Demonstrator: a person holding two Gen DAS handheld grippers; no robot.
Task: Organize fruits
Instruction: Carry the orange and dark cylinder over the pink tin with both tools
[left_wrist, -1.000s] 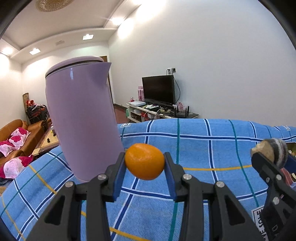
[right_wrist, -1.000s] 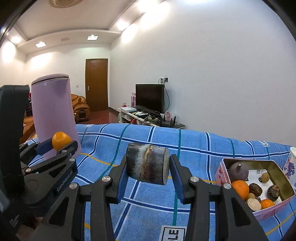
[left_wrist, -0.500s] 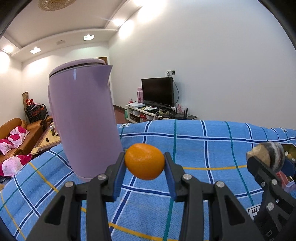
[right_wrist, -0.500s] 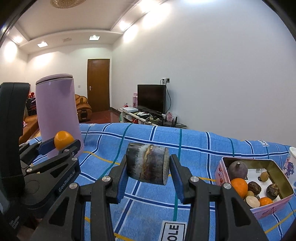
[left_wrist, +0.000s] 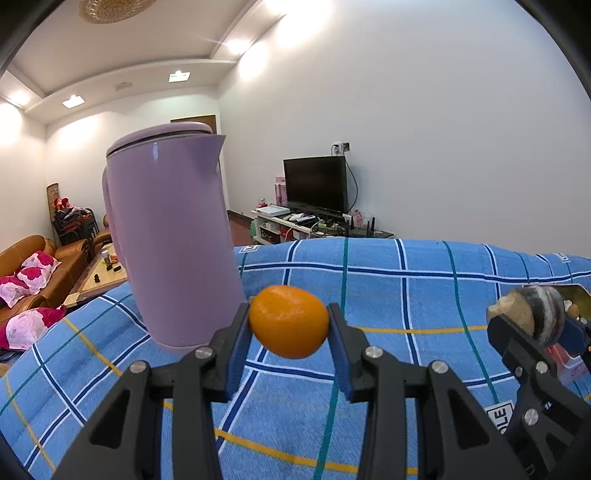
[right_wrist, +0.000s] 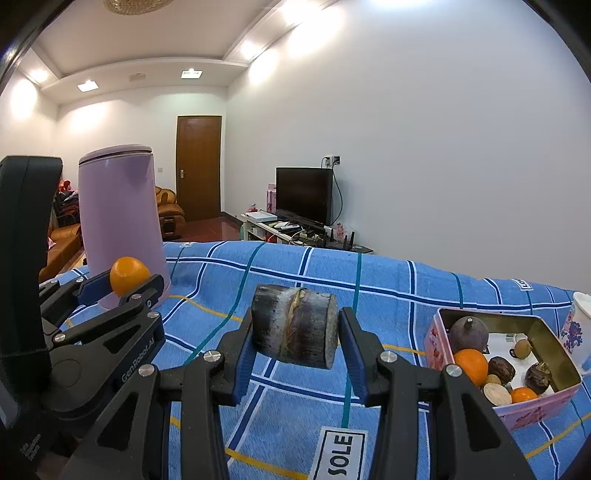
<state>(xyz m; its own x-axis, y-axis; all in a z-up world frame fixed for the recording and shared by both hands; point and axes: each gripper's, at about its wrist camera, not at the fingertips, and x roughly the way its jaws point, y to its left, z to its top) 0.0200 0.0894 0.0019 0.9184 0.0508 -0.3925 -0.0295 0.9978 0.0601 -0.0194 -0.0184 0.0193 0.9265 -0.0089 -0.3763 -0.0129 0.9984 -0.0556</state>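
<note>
The left gripper (left_wrist: 289, 325) is squeezed tight on a small orange (left_wrist: 289, 321). Both blue pads touch the fruit, one on each side, and it hangs in the air above the blue checked cloth (left_wrist: 388, 295). Just behind it and a little to the left stands a tall purple kettle (left_wrist: 170, 236), upright on the cloth with its lid on.

The right gripper (right_wrist: 295, 332) is clamped on a dark stubby chunk (right_wrist: 294, 330) — round like a log, with a pale stripe across it. The pads press on its two ends, and it too is held up off the cloth. From the left wrist view, the same chunk shows at the far right edge, with its tan cut end facing the camera.

To the right, on the cloth, sits a pink tin box (right_wrist: 436, 343) with a shiny gold inside. It holds more fruit: a round purple fruit (right_wrist: 468, 334) with a little stem, an orange one (right_wrist: 471, 365), a smaller orange one (right_wrist: 522, 395), some dark brown lumps and a small tan ball. A white cup with a flower print (right_wrist: 578, 328) stands just past the box, partly cut off by the edge of the picture.

The two grippers are side by side, near each other but not touching. Far behind, a black TV (right_wrist: 304, 195) sits on a low stand by the white wall.
</note>
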